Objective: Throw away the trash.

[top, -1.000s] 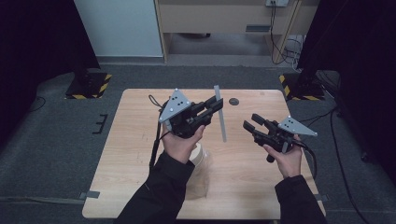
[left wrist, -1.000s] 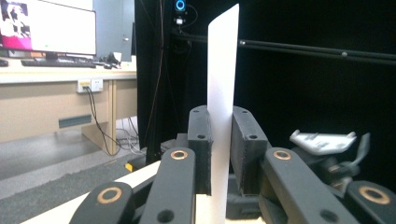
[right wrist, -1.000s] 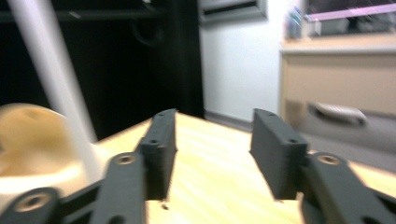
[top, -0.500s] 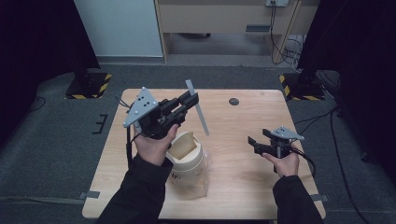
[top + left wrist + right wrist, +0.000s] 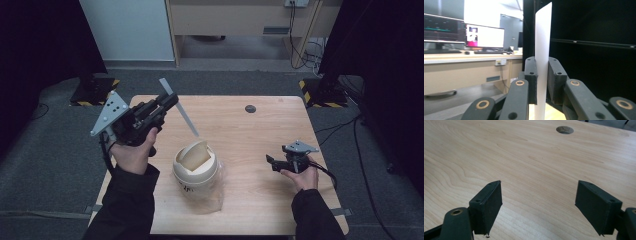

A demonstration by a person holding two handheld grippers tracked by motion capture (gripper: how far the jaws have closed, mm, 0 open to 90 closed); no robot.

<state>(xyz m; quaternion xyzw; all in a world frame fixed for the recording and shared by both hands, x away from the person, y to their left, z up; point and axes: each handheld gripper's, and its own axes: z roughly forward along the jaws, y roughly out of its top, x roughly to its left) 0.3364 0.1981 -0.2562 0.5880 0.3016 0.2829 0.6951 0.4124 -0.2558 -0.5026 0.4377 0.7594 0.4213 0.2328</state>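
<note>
left gripper [image 5: 167, 102], clamped on a thin white strip [image 5: 179, 107], has swung out to the table's left since a second ago, uncovering the cream swing-lid bin [image 5: 195, 164] just below the strip's lower tip; likely the strip is headed into it. right gripper [image 5: 270, 161], jaws wide apart and empty, has dropped low over bare wood. the bin's clear liner is hard to make out, and the strip's material is unclear.

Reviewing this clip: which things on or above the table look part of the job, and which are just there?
In play:
- flat white strip, clamped in the left claw
- cream swing-lid bin with a clear liner
- right claw, open, low over the table

Probably just there:
- round hole in the tabletop
</note>
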